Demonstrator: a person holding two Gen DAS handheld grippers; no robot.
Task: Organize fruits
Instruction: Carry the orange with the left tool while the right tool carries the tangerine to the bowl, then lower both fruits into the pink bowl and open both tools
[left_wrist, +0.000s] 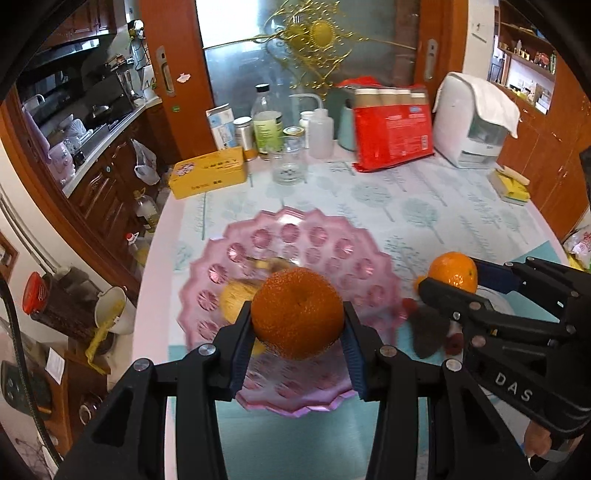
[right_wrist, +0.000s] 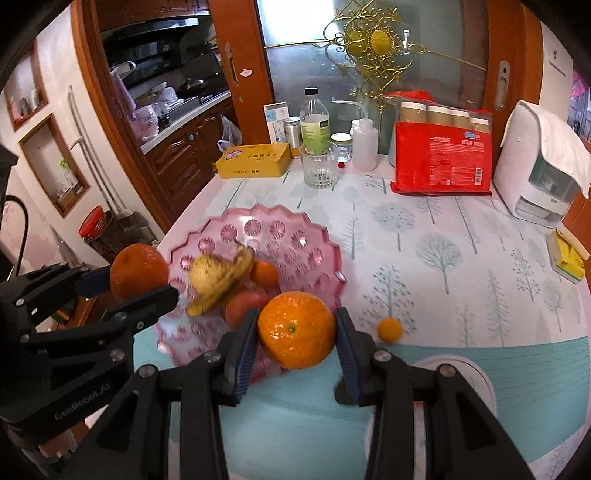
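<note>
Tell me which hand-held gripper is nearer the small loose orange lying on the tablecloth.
Right. The right hand-held gripper, shut on an orange, hangs just left of the small orange; the left hand-held gripper is beyond the pink plate.

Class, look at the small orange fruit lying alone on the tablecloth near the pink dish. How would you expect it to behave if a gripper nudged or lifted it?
The small orange fruit looks round, so a nudge would probably send it rolling across the flat tablecloth. It seems small beside the oranges being carried, so likely light. Its smooth skin may slip.

Black grippers (left_wrist: 297, 363), blue-padded fingers (left_wrist: 242, 354), silver screws.
</note>
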